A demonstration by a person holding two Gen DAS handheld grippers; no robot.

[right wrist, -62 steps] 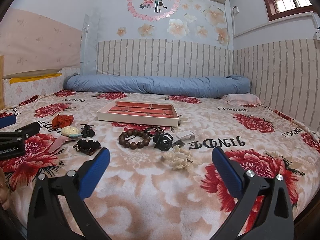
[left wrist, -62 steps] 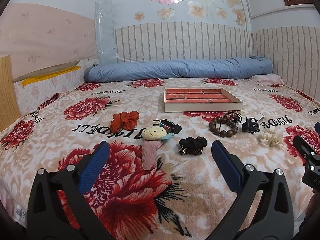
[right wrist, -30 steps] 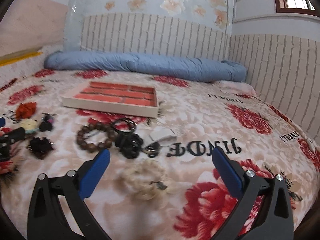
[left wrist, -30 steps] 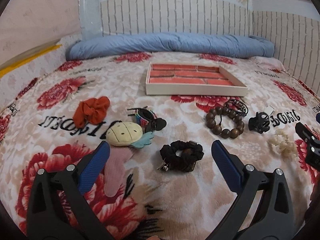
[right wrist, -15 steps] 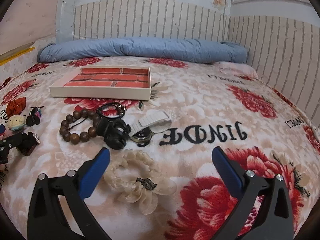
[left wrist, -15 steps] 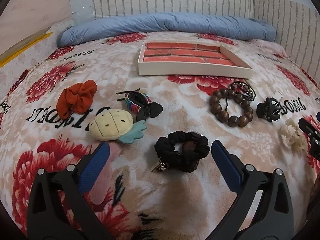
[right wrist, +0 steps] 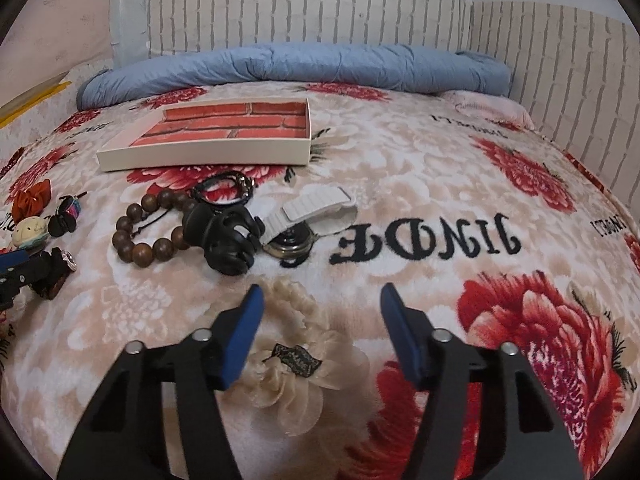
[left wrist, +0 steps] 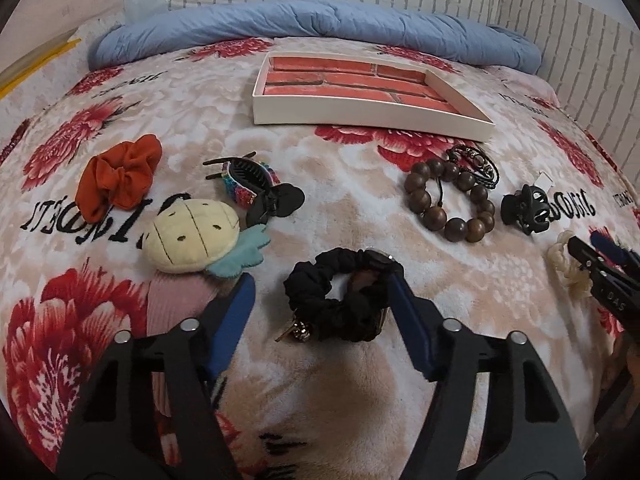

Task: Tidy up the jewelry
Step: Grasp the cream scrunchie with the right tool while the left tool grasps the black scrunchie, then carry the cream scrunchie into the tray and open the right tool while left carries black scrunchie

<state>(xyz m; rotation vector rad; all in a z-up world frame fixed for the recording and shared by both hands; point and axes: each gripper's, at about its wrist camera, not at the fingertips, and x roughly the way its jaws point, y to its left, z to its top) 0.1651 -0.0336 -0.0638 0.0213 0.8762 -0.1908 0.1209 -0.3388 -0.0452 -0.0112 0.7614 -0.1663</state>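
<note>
Black fabric: the scrunchie (left wrist: 340,294) is lying on the bed (left wrist: 360,208) right between the fingers of the left claw (left wrist: 322,294), whose jaws are standing apart around it, not yet clamped. The right finger is touching or nearly touching the band; the left finger is sitting clear, just beside a pink cloth (left wrist: 176,304). A small gold charm (left wrist: 298,330) is hanging off the near side.

Handling, as judged: light, soft, squashy. It is likely compressing a lot before the pads get real purchase, so take the gathered band across its thickest part rather than the charm, which looks hard and would swing. The plush blanket is giving too; pinching low risks catching pile.

Right claw (right wrist: 318,298) is also standing open, hovering over the cream scrunchie (right wrist: 296,348), which is lying under and partly between its fingers. Same soft, airy stuff; the dark label (right wrist: 298,358) is sitting near the middle. Grip the ruffled ring, not the loose petal edge.

Ahead of both claws: wooden beads (left wrist: 448,200), black clip (left wrist: 526,208), white strap (right wrist: 314,208). These look hard and smoother, more prone to slipping. The tray (left wrist: 360,114) is sitting farther ahead, holding nothing visible; red lining only.
</note>
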